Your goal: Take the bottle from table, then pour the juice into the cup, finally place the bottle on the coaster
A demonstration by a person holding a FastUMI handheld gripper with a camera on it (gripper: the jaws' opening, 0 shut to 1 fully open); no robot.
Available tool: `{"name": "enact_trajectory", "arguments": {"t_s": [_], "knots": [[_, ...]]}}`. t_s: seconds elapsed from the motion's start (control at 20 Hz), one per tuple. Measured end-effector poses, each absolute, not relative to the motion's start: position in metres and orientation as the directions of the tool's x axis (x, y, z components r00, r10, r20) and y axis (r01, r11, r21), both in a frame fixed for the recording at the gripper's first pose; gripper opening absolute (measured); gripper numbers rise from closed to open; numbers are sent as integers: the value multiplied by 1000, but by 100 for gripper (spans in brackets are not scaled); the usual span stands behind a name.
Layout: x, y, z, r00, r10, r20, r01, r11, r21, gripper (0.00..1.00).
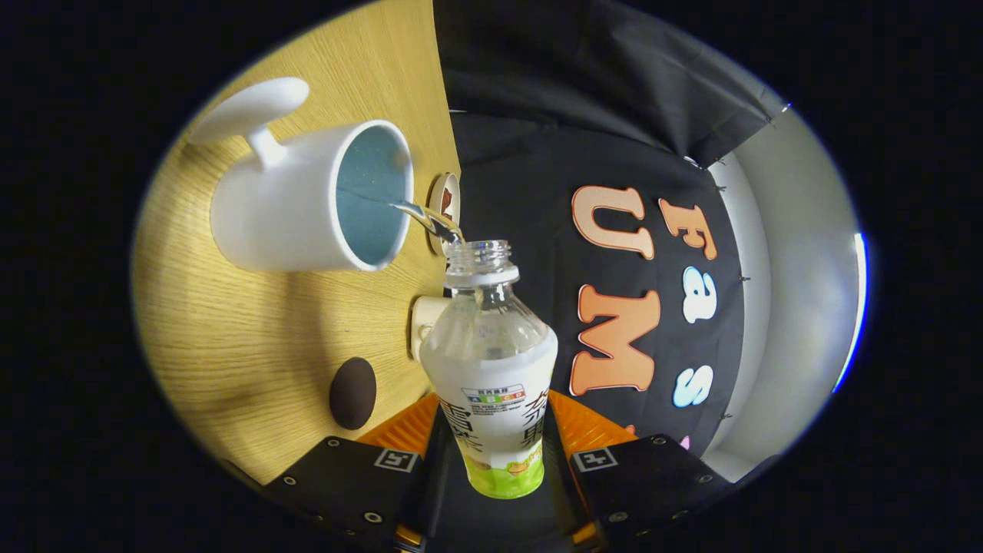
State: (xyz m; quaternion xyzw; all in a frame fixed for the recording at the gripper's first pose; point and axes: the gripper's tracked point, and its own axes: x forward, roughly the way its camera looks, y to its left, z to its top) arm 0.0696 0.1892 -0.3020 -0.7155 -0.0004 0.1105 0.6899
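Now the gripper at lower centre has both fingers pressed on the clear plastic bottle, tilted so a thin stream runs into the smooth white cup at upper left on the wood-grain table; a dark oval coaster lies lower left.

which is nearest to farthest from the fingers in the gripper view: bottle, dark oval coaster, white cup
1. Bottle: clamped between the fingers of the gripper, tipped and pouring.
2. Dark oval coaster: on the wooden table, just ahead of the fingers, off to one side.
3. White cup: beyond the bottle's mouth, catching the stream.
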Motion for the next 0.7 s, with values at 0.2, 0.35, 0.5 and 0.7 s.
{"name": "enact_trajectory", "arguments": {"t_s": [0.2,0.35,0.5,0.7], "knots": [[72,193,-299,976,159,-148,-139,-63,-988,58],[72,193,-298,976,162,-145,-133,-81,-988,58],[75,193,-297,977,164,-136,-122,-95,-988,58],[76,193,-296,978,168,-123,-104,-114,-988,58]]}}
